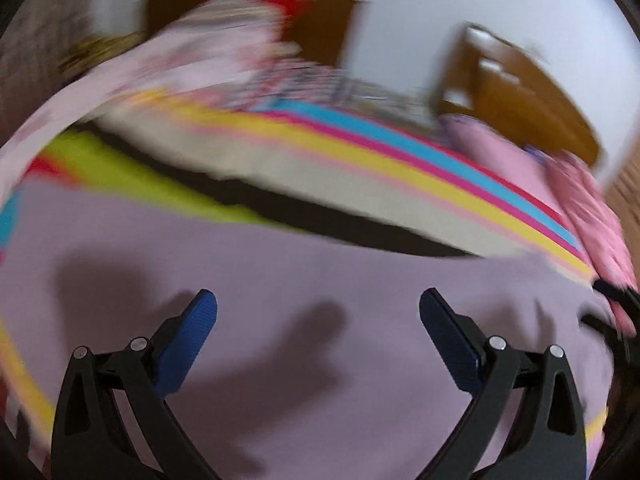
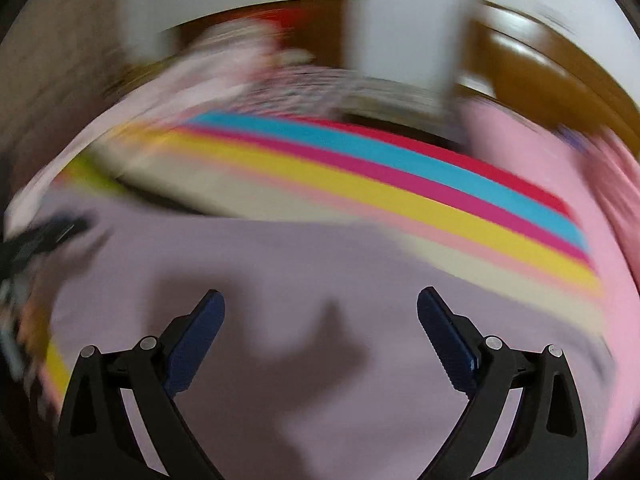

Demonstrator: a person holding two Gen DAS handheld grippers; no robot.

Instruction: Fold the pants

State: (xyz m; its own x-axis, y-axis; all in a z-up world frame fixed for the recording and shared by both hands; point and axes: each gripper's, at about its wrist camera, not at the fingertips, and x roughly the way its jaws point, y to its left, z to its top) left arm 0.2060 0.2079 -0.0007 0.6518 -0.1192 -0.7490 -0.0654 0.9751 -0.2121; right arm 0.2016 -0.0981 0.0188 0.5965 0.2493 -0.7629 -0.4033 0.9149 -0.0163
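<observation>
1. We hold the left tool (image 1: pixel 318 308) and the right tool (image 2: pixel 320 308) released, jaws spread wide and gripping nothing, above a lilac sheet (image 1: pixel 320 272) on a bed.
2. Both views are badly blurred. The pants seem to be the beige garment (image 1: pixel 320 184) with a dark edge, lying well ahead of the tools beside the rainbow stripes (image 2: pixel 400 176); we cannot be sure.
3. We judge this the approach step: next, we reach forward and pinch the garment's near edge.
</observation>
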